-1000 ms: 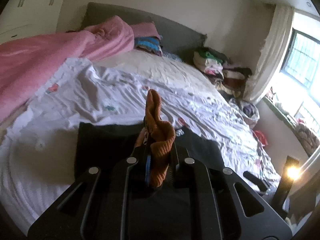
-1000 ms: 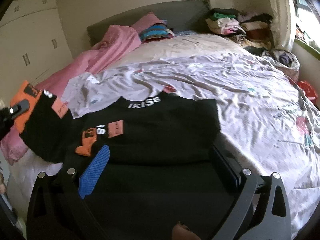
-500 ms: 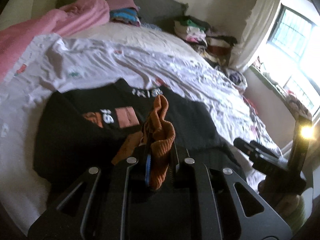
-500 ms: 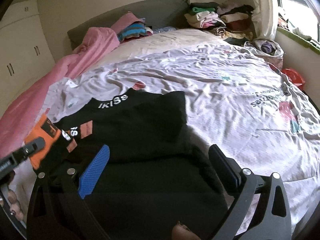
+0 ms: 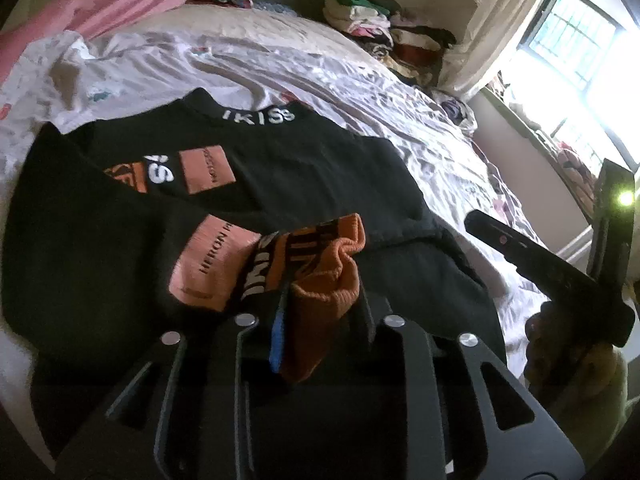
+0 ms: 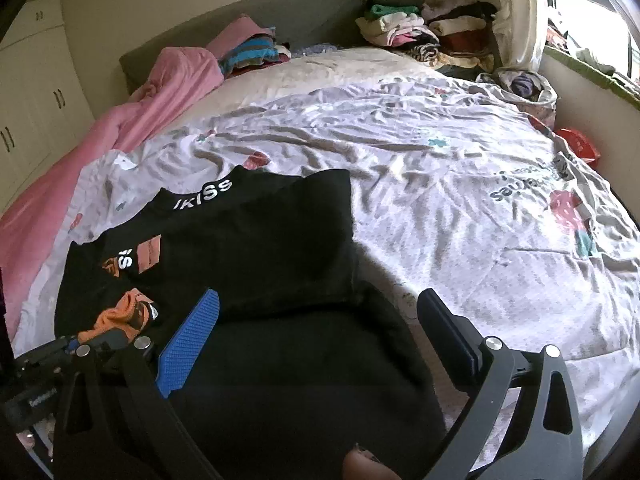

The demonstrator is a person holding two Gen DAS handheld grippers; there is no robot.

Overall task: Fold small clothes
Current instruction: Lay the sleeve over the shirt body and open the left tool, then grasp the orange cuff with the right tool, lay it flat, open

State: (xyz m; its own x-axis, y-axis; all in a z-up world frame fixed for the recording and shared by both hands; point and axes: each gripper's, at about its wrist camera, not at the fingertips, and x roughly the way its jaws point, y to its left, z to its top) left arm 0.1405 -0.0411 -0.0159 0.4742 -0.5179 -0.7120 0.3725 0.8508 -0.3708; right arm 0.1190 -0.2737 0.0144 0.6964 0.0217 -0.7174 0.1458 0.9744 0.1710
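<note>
An orange cuff (image 5: 320,280) is clamped in the left gripper (image 5: 320,312) over the black sweatshirt (image 6: 256,240); the right gripper (image 6: 316,332) is spread empty. An early release could wrinkle the fold.

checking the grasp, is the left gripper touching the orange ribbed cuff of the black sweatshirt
Touching: left wrist view shows the left gripper shut on the orange ribbed cuff.
</note>
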